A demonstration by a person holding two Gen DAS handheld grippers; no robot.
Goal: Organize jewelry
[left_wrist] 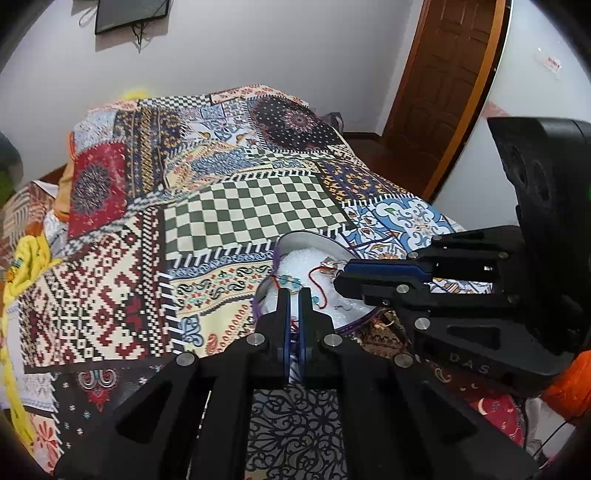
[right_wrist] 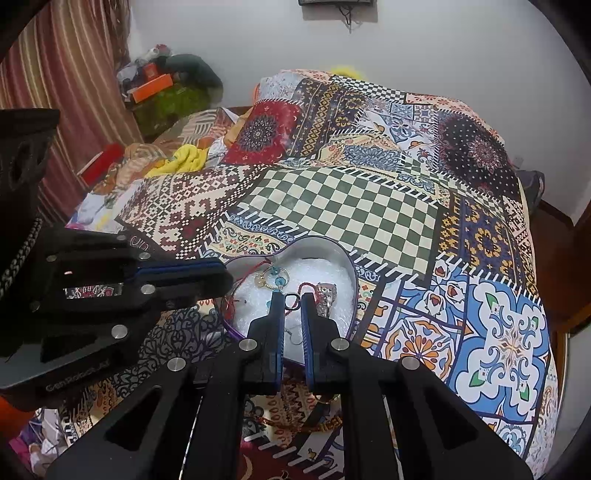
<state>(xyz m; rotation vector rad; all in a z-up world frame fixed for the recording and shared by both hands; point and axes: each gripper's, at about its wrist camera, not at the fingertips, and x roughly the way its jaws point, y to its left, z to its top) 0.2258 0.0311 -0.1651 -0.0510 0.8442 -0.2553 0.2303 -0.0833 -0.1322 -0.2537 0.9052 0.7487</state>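
Note:
A heart-shaped tin [right_wrist: 334,251] with white padding lies on the patchwork bedspread; it also shows in the left wrist view [left_wrist: 314,238]. Inside lie a blue-beaded hoop piece [right_wrist: 275,277], red thread [right_wrist: 306,286], a silver piece [right_wrist: 327,291] and a small metal ring [right_wrist: 291,300]. My right gripper [right_wrist: 293,299] hovers over the tin's near part, fingers a little apart, the small ring showing between the tips. My left gripper [left_wrist: 294,291] is over the tin's near edge, jaws nearly together with a narrow gap; whether it grips anything cannot be told. In the left view the right gripper [left_wrist: 341,275] reaches in from the right.
More jewelry, a gold ring [right_wrist: 327,398] and a red-gold bracelet [right_wrist: 295,426], lies on the bedspread in front of the tin. Clothes pile [right_wrist: 177,158] at the bed's far left. A wooden door [left_wrist: 447,85] stands at the right. A wall screen [left_wrist: 129,14] hangs behind the bed.

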